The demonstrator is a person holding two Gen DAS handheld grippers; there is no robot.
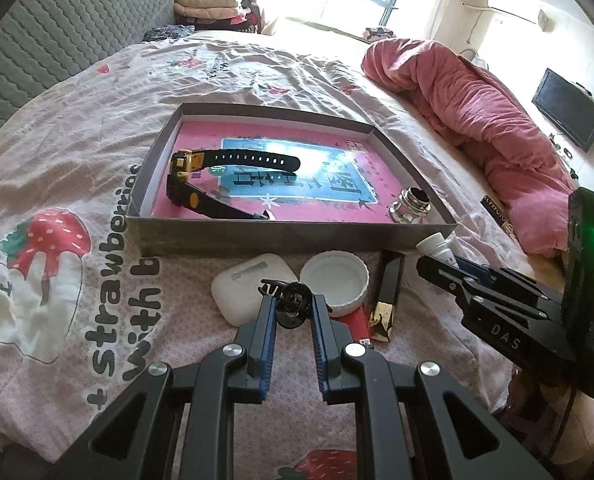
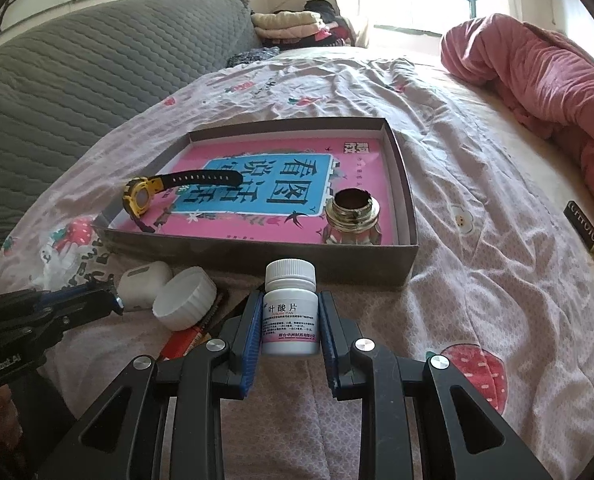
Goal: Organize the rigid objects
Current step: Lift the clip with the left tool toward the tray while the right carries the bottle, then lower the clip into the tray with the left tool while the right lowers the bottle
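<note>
White pill bottle [image 2: 290,312], lower centre: clamped in right hand-held gripper [image 2: 290,320]. Black hair clip [image 1: 291,300], lower centre: pinched by left hand-held gripper [image 1: 293,305].

Inside the shallow box [image 2: 201,250] lie one yellow-and-black watch [image 2: 141,197] and one shiny metal cap [image 2: 353,216]. Just in front of the box I count one white earbud case [image 1: 243,288], one white lid [image 1: 335,282], one black-and-gold tube [image 1: 387,300], one black hair clip [image 1: 291,300] and one white pill bottle [image 2: 290,308].

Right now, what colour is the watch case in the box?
Yellow, with a black strap; the watch shows best in the right wrist view, inside the box.
</note>
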